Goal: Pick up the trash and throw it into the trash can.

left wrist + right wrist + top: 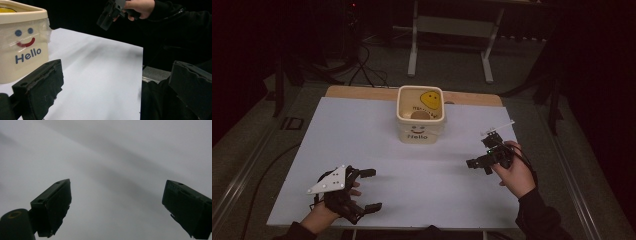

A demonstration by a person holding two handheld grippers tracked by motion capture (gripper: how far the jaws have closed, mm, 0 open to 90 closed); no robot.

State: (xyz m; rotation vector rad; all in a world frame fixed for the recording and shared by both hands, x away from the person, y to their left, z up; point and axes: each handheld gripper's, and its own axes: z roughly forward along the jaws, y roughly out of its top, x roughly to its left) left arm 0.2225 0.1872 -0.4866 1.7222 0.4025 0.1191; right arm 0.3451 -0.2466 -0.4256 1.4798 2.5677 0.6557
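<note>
A cream bucket (421, 120) with "Hello" and a smiley face on its front stands at the back middle of the white sheet (377, 145). Inside it I see a yellow smiley item (430, 99) and a brownish round thing. My left gripper (371, 189) rests near the front left edge, open and holding nothing. In the left gripper view the bucket (22, 50) is at the left, beyond the open left gripper (117, 90). My right gripper (478, 165) hovers right of the bucket, tilted toward the sheet. The right gripper (117, 207) is open over bare sheet.
The sheet covers a wooden table whose back edge (362, 92) shows behind the bucket. A metal stand (452, 30) and cables (362, 65) are on the dark floor beyond. The other hand with its gripper (110, 15) appears far off in the left gripper view.
</note>
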